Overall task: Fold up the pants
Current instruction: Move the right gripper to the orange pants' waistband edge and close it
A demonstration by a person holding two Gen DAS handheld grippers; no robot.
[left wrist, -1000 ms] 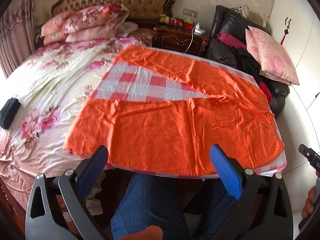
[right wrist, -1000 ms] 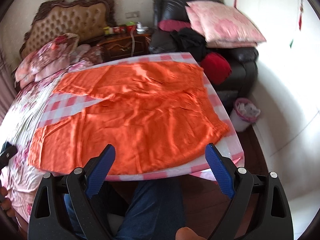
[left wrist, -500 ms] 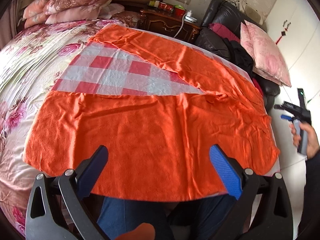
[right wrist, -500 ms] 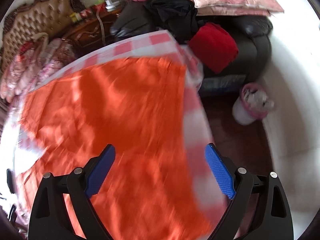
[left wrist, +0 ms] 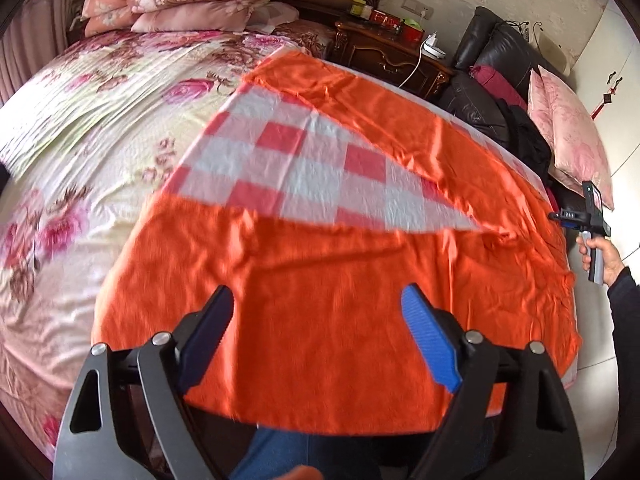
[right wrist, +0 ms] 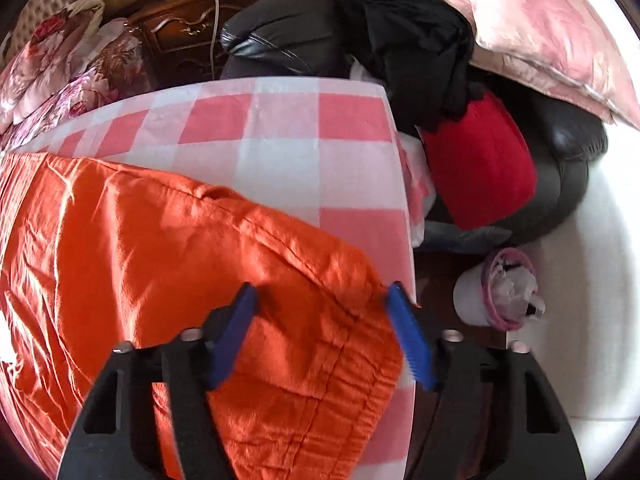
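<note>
Orange pants lie spread flat on a red-and-white checked table, legs splayed to the left, waistband to the right. My left gripper is open and empty above the near leg. My right gripper is open, low over the elastic waistband corner of the pants, its fingers either side of a fabric ridge, not closed on it. The right gripper also shows in the left wrist view, held at the table's right end.
A floral bed lies left of the table. A dark nightstand stands behind. A black sofa holds pink pillows and a red cushion. A small bin stands on the floor by the checked table.
Both grippers have moved forward and down toward the pants. The right one has swung right and come close over the waistband corner.
</note>
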